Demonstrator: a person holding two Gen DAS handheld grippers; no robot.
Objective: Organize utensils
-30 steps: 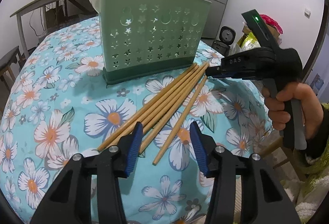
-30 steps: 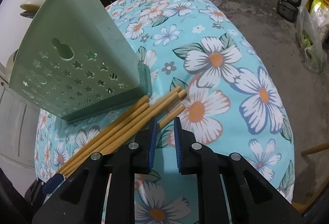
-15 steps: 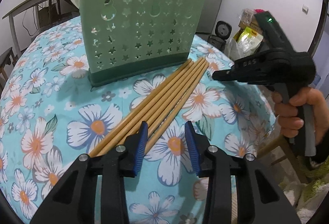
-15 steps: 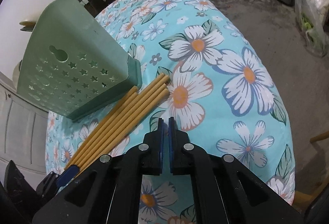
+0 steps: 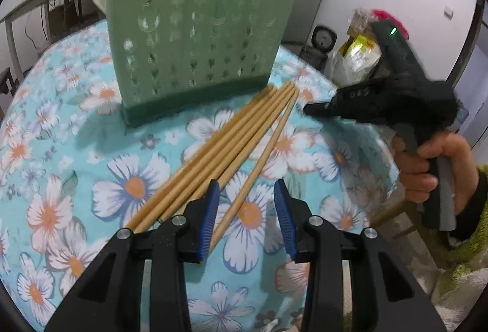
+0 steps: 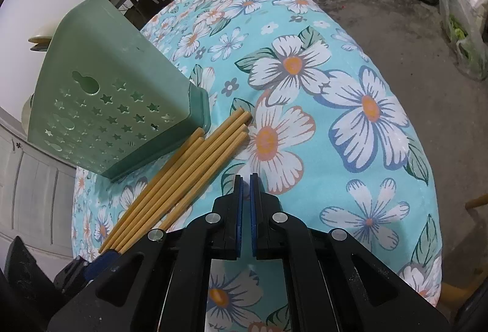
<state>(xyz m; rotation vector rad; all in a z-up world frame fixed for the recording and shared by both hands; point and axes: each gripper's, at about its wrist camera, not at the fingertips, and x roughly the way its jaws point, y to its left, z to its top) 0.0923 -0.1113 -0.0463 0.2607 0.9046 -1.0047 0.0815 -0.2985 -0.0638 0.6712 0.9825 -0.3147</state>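
Since a second ago, both sets of jaws have narrowed and the chopsticks have been nudged from a loose fan into a tighter bundle, with one stick now lying slightly off to the side.

Largest first: the round table under its flowered cloth (image 5: 76, 167) carries everything. On it stands the green perforated utensil holder (image 5: 195, 36), upright, its star-cut wall facing the left camera; I judge it is the place the sticks are meant to end up, which is why they lie gathered right at its foot. The chopsticks (image 5: 219, 149) run diagonally, far tips touching or just beside the holder's dark base, near ends toward the left gripper.

The right gripper (image 6: 245, 188), held in a person's hand (image 5: 433, 173), has its blue pads pressed together with nothing between them. It sits just beside the far end of the bundle, apart from it, probably used closed as a pusher to square up the tips.

The left gripper (image 5: 245, 210) is partly open, a moderate gap. Its left finger (image 5: 210, 210) rests over the near ends of the bundled sticks, and the one stray stick (image 5: 259, 167) passes into the gap between the pads, touching neither clearly. Most of the bundle lies outside that finger, so nothing is gripped yet.
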